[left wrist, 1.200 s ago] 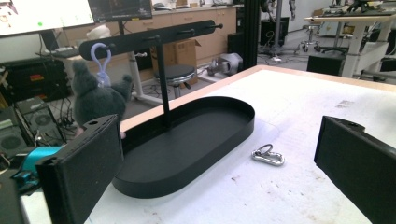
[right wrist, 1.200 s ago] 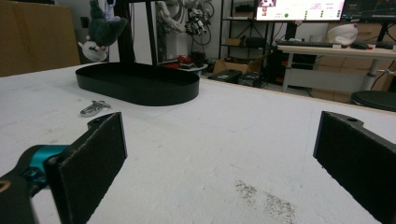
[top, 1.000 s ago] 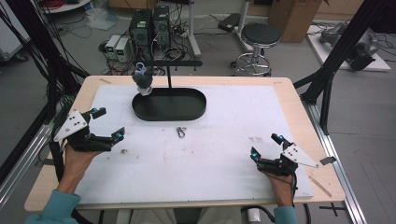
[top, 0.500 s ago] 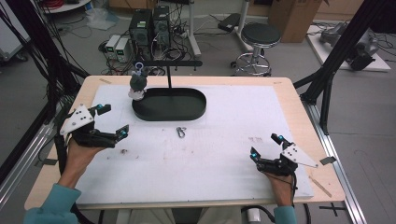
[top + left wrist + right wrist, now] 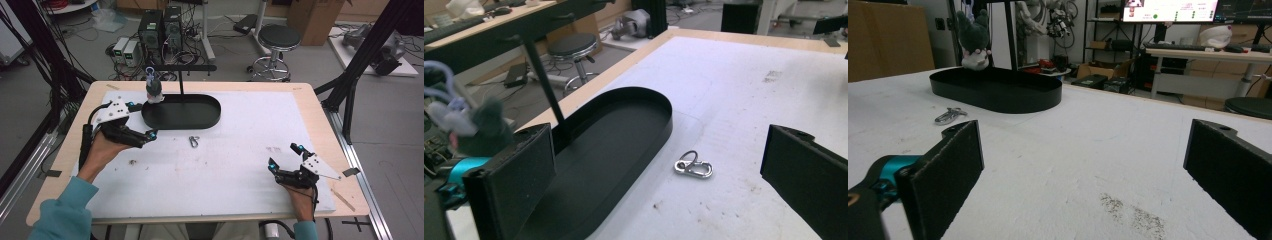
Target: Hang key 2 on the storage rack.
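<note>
1. The white table (image 5: 240,170) lay under both grippers.
2. The black tray (image 5: 182,112) sat just beside the left gripper (image 5: 140,121), on its far side.
3. The left gripper's jaws were spread wide and held nothing.
4. The right gripper (image 5: 285,159) rested well apart, jaws spread too.
5. The small toy (image 5: 154,90) hung over the tray, just past the left gripper.
6. The metal clip (image 5: 694,165) lay between the left gripper's jaws, a bit ahead.
7. The clip was flat and shiny, so I think it could slip away if the jaws pushed it sideways.
</note>
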Action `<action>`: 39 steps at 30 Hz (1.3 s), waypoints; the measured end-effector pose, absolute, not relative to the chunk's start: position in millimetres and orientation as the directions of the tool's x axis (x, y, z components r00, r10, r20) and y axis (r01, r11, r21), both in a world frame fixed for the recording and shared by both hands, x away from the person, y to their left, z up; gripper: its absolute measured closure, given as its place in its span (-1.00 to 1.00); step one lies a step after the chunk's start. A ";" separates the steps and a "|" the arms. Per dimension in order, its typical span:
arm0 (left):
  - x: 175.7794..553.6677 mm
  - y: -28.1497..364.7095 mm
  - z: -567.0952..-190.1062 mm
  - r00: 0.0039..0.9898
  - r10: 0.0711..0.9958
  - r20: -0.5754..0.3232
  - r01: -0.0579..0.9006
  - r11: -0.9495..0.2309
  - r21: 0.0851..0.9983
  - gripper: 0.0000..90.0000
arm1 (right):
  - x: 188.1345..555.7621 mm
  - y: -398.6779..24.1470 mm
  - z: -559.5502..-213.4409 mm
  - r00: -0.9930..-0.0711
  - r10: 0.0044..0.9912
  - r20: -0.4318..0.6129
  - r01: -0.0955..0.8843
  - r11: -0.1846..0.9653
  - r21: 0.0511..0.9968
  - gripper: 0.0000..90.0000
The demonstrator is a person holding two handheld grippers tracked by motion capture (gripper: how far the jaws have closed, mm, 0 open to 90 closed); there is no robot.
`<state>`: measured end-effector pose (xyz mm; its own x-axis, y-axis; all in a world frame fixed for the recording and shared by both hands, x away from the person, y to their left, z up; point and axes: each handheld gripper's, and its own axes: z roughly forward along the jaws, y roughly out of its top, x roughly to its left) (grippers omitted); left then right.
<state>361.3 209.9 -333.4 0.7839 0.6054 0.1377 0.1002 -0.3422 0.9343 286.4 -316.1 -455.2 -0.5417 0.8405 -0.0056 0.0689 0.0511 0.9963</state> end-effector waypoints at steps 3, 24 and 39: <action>365.9 200.4 -329.0 0.803 0.580 0.135 0.101 -0.357 0.929 -0.96 | 286.4 -316.1 -455.3 -0.541 0.841 -0.004 0.070 0.049 0.996 -0.96; 396.1 146.1 -330.3 0.857 0.480 0.187 0.098 -0.509 0.855 -0.96 | 286.4 -316.2 -455.3 -0.543 0.840 -0.002 0.070 0.048 0.996 -0.96; 419.8 112.7 -343.2 0.876 0.433 0.211 0.111 -0.608 0.786 -0.96 | 286.5 -316.2 -455.3 -0.543 0.840 0.001 0.070 0.044 0.997 -0.96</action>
<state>419.8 112.7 -343.2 0.8764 0.4329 0.2110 0.1111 -0.6080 0.7861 286.5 -316.2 -455.3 -0.5431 0.8397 0.0013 0.0702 0.0439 0.9966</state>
